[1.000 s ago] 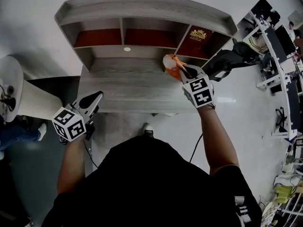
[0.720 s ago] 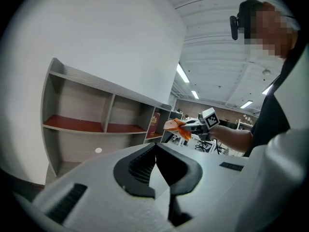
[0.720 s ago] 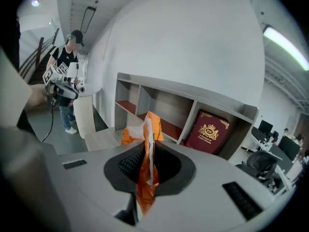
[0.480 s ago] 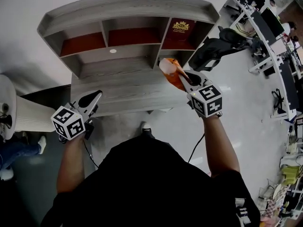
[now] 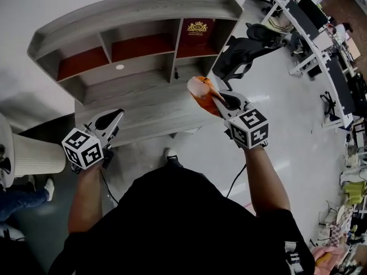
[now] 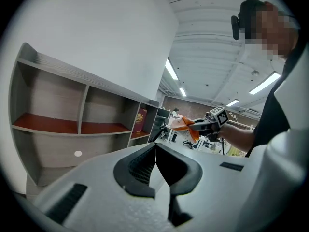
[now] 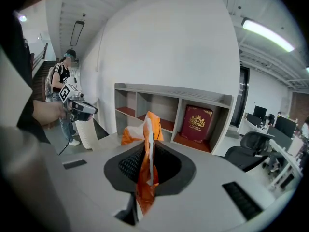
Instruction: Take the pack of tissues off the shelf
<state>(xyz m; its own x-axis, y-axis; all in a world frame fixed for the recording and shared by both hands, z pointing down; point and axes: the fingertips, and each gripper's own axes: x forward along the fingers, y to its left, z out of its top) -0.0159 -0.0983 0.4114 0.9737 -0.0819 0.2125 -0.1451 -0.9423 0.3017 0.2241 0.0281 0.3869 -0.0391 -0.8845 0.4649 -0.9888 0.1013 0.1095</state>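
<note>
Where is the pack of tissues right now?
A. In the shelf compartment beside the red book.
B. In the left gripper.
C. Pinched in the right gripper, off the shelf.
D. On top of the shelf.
C: the right gripper is shut on the orange pack of tissues, with the shelf standing behind it; the left gripper is shut and empty.

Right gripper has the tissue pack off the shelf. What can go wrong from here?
1. The right gripper seems to pinch only a thin fold of the tissue pack; its bulk sticks out past the jaws, so it may slip or tear.
2. The pack hangs near the desk edge, so a drop would likely reach the floor.
3. The black office chair stands close by, and a wide swing might brush it.
</note>
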